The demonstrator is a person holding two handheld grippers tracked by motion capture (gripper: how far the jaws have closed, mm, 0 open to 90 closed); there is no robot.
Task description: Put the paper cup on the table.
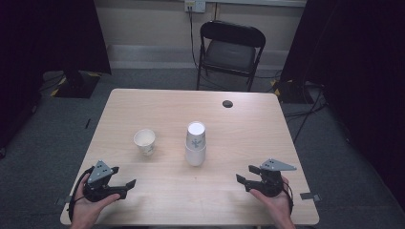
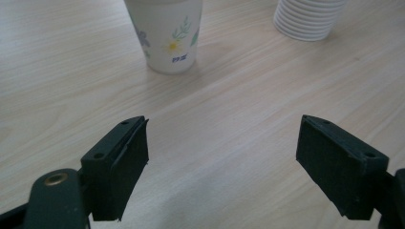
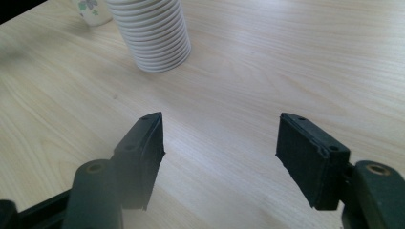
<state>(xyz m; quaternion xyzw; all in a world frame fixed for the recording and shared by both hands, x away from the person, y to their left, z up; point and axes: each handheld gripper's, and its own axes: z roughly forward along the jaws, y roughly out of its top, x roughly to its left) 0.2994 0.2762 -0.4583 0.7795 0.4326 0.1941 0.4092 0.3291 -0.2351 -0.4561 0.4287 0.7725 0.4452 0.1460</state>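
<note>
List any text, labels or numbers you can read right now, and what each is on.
Single paper cup: a small blue mark under the flower print, too blurred to read.
Stack of upturned cups: a faint print on the top cup, too small to read.
Left tool, right tool, table: no text seen.

Two hand-held grippers, black throughout. Left gripper (image 1: 125,183): grey three-cornered plate on top, black cable looping beside the bare hand (image 1: 89,206), no sleeve visible. Right gripper (image 1: 244,177): same grey plate, same black body, bare hand (image 1: 273,199) beneath. Seen closer, in the left gripper view (image 2: 222,143): flat rectangular black pads, small screw holes along each jaw, a brass-coloured bolt near the left jaw's base. Same build in the right gripper view (image 3: 219,143), with dull round bolts at both jaw bases.
</note>
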